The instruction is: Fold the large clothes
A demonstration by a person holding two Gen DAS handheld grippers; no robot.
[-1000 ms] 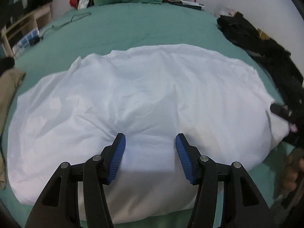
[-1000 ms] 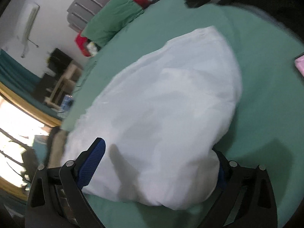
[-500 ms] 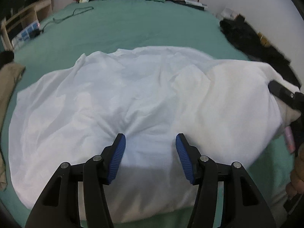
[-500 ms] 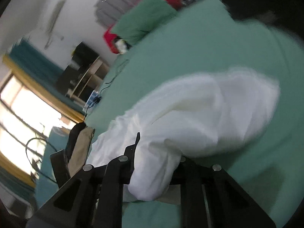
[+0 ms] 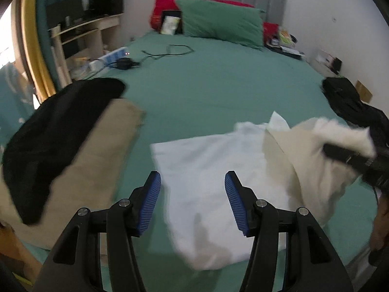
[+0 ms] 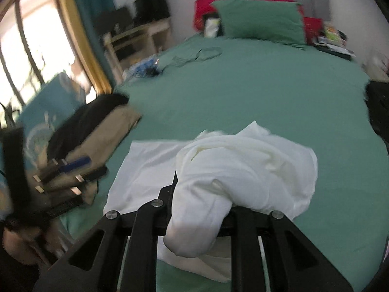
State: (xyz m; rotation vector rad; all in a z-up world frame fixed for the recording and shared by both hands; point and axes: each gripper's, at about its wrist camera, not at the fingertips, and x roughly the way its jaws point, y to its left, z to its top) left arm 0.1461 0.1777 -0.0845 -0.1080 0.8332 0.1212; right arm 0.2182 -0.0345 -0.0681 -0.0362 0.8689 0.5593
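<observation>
A large white garment [image 5: 206, 168] lies on the green bed [image 5: 218, 85], its right part pulled up and doubled over the rest. In the right wrist view my right gripper [image 6: 201, 194] is shut on a bunched fold of that garment [image 6: 243, 165], which drapes over the fingers and hides them. The left wrist view shows the right gripper [image 5: 340, 154] at the right edge, with white cloth hanging from it. My left gripper [image 5: 193, 203] hovers open above the garment's near left part, with nothing between its blue pads [image 5: 152, 204]. The left gripper [image 6: 73, 170] also appears, blurred, in the right wrist view.
A folded beige garment with a black one on top [image 5: 68, 141] lies at the bed's left edge. Dark clothes [image 5: 347, 99] are heaped at the right edge. A green pillow [image 5: 218, 22], a cable and charger [image 5: 126, 62] and a shelf [image 5: 80, 31] lie beyond.
My right gripper has shut on the garment's right edge, rolled, and lifted it up and over toward the left. The left gripper has risen and swung left, staying open.
</observation>
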